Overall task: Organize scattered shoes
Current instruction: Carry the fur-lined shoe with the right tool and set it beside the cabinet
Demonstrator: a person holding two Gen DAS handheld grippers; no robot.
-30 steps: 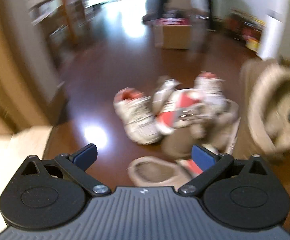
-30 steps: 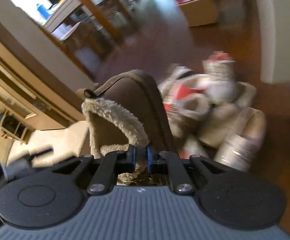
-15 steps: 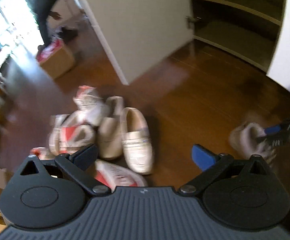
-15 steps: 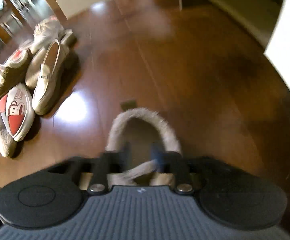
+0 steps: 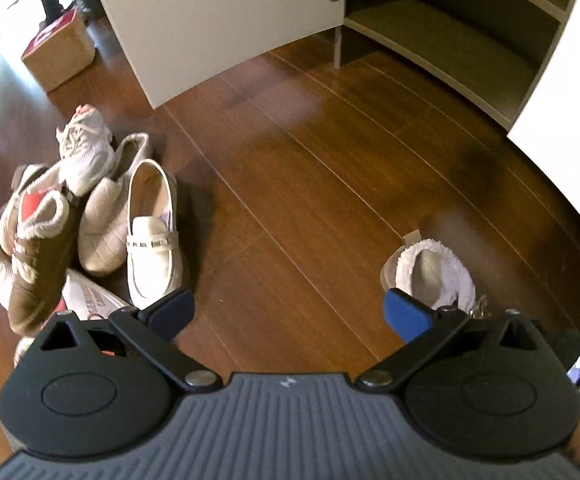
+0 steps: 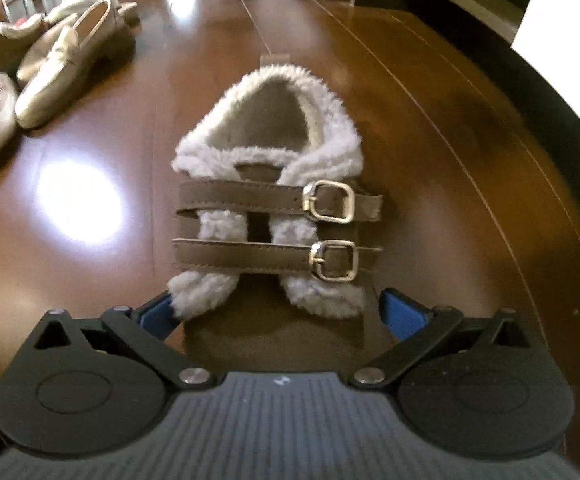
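My left gripper [image 5: 285, 314] is held above the floor and tilted downward — its two blue-padded fingers [image 5: 404, 314] are spread wide, with nothing between them. My right gripper [image 6: 279, 314] is low and points forward, almost level. Its fingers [image 6: 400, 314] are also spread apart — one on each side, and I cannot tell if the pads touch anything. Both wrists look steady; the views are sharp.
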